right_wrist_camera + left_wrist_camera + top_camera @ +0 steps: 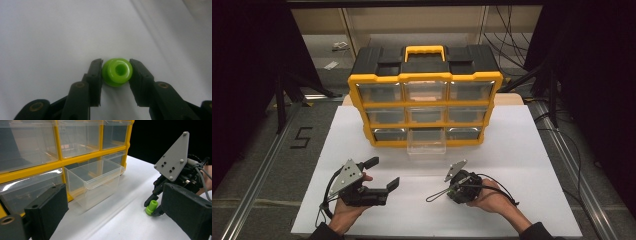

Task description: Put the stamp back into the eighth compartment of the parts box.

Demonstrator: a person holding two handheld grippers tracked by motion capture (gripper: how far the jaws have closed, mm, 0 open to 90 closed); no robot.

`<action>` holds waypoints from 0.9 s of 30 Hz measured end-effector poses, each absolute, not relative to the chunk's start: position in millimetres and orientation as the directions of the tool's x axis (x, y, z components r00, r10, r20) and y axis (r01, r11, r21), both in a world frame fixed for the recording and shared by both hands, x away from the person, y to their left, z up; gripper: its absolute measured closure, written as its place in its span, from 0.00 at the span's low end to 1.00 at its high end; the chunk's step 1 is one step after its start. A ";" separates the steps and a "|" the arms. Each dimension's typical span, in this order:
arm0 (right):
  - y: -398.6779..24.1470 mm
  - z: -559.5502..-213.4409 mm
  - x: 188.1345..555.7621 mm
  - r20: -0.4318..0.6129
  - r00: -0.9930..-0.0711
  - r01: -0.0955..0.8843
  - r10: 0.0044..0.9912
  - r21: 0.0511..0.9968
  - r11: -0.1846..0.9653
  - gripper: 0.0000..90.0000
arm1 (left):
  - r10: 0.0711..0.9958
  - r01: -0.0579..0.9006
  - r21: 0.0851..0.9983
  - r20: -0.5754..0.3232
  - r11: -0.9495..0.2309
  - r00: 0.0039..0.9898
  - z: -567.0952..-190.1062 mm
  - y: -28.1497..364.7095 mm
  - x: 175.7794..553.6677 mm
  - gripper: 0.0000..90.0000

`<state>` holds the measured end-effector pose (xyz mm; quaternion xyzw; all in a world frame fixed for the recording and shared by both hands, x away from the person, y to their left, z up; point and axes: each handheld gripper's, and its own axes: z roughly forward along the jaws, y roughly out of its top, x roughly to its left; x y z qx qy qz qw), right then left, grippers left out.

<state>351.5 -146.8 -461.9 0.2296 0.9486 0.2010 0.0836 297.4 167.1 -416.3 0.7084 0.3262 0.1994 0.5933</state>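
right gripper (117, 72) pointed down at the white table (522, 150), jaws clamped on a small green plastic piece (117, 72), pads pressing its round rim from both sides. seen from above in the right gripper view: ring-shaped top with a hole in the middle. seen from the left gripper view: same green plastic piece (151, 207) standing upright on the table between the far gripper's jaw tips, under a grey three-cornered plate (174, 157). held in the person's right hand (489, 197) near the front edge of the table, right of centre.

left gripper (384, 174) held in the left hand (343, 210), lying roughly level, jaws wide apart with nothing between them, aimed toward the middle of the table.

behind both, a yellow and black drawer cabinet (424, 92) with clear drawers in three rows. bottom middle clear drawer (427, 142) pulled out toward the person, looking bare inside in the left gripper view (96, 180). green piece well apart from that drawer, nearer the person.
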 end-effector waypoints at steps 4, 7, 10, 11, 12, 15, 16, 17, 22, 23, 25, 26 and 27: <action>-148.4 -456.7 351.9 -0.077 -0.877 0.393 0.474 0.451 0.801 0.72 | 0.699 0.225 0.971 -0.104 -0.083 0.707 -416.2 167.1 297.4 0.08; -149.4 -453.3 351.7 -0.079 -0.873 0.395 0.481 0.465 0.793 0.72 | 0.699 0.226 0.971 -0.104 -0.083 0.708 -416.2 167.0 297.4 0.08; -150.2 -450.6 351.9 -0.084 -0.871 0.391 0.485 0.481 0.785 0.72 | 0.699 0.225 0.971 -0.104 -0.083 0.707 -416.2 167.2 297.5 0.08; -150.5 -449.5 351.8 -0.085 -0.869 0.392 0.488 0.485 0.782 0.72 | 0.699 0.225 0.971 -0.104 -0.084 0.707 -416.2 167.2 297.5 0.08; -150.7 -448.8 351.7 -0.087 -0.867 0.390 0.490 0.493 0.778 0.72 | 0.699 0.225 0.971 -0.104 -0.083 0.707 -416.2 167.2 297.5 0.08; -151.5 -445.8 351.7 -0.090 -0.864 0.388 0.496 0.511 0.767 0.72 | 0.699 0.224 0.971 -0.102 -0.085 0.708 -416.2 167.0 297.3 0.08; -151.4 -444.8 351.5 -0.091 -0.862 0.387 0.499 0.518 0.763 0.72 | 0.699 0.224 0.971 -0.102 -0.086 0.708 -416.2 167.0 297.3 0.08; -151.5 -443.8 351.3 -0.093 -0.861 0.385 0.500 0.523 0.760 0.72 | 0.698 0.224 0.971 -0.102 -0.085 0.708 -416.2 166.9 297.3 0.08; -152.4 -439.9 351.1 -0.099 -0.853 0.384 0.512 0.546 0.745 0.72 | 0.699 0.224 0.971 -0.104 -0.083 0.708 -416.1 167.2 297.4 0.08; -152.7 -439.3 351.3 -0.100 -0.853 0.382 0.512 0.550 0.743 0.72 | 0.699 0.224 0.971 -0.104 -0.083 0.708 -416.1 167.2 297.4 0.08; -153.3 -438.1 351.4 -0.103 -0.852 0.377 0.513 0.558 0.739 0.72 | 0.699 0.224 0.971 -0.103 -0.084 0.708 -416.2 167.1 297.4 0.08; -153.4 -437.5 351.5 -0.106 -0.851 0.375 0.514 0.563 0.737 0.72 | 0.699 0.225 0.971 -0.103 -0.084 0.708 -416.2 167.0 297.4 0.08; -153.5 -437.0 351.4 -0.105 -0.851 0.376 0.515 0.564 0.735 0.72 | 0.699 0.224 0.971 -0.103 -0.085 0.708 -416.2 167.0 297.4 0.08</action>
